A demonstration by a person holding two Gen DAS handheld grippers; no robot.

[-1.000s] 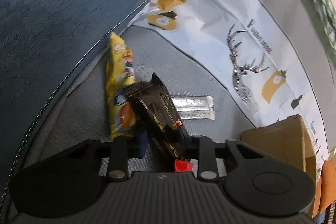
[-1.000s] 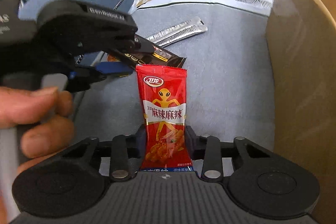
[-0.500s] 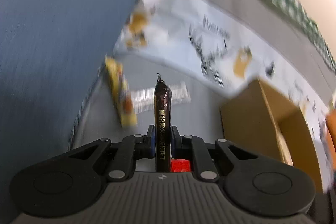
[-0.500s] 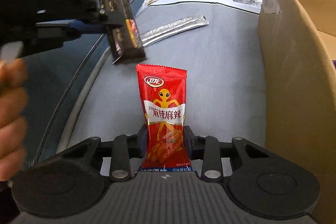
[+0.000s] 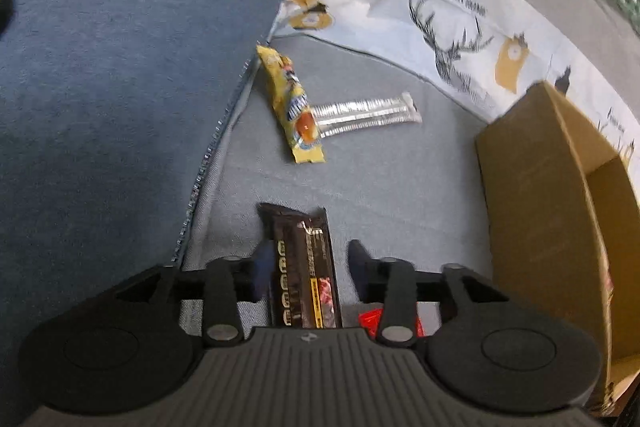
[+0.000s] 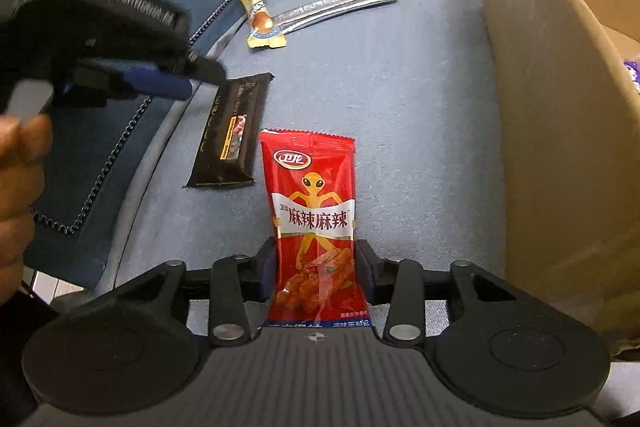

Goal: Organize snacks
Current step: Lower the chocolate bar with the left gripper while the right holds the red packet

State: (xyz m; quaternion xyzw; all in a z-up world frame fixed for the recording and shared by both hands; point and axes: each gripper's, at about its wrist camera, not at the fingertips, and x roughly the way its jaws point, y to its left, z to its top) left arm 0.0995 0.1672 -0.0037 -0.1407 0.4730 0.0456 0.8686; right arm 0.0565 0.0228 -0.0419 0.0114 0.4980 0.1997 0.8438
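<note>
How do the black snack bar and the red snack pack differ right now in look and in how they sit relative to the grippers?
The black bar is dark with gold print; the red pack is bright red with an orange alien figure. The black bar lies flat on the grey cushion, with the left gripper, jaws just opened, clear of it; the red pack sits between the right gripper's jaws, which have also just opened. Both are sealed, oblong packets.

Two close, downward wrist views (shared: grey cushion (image 5: 384,179), cardboard box (image 6: 552,131))
</note>
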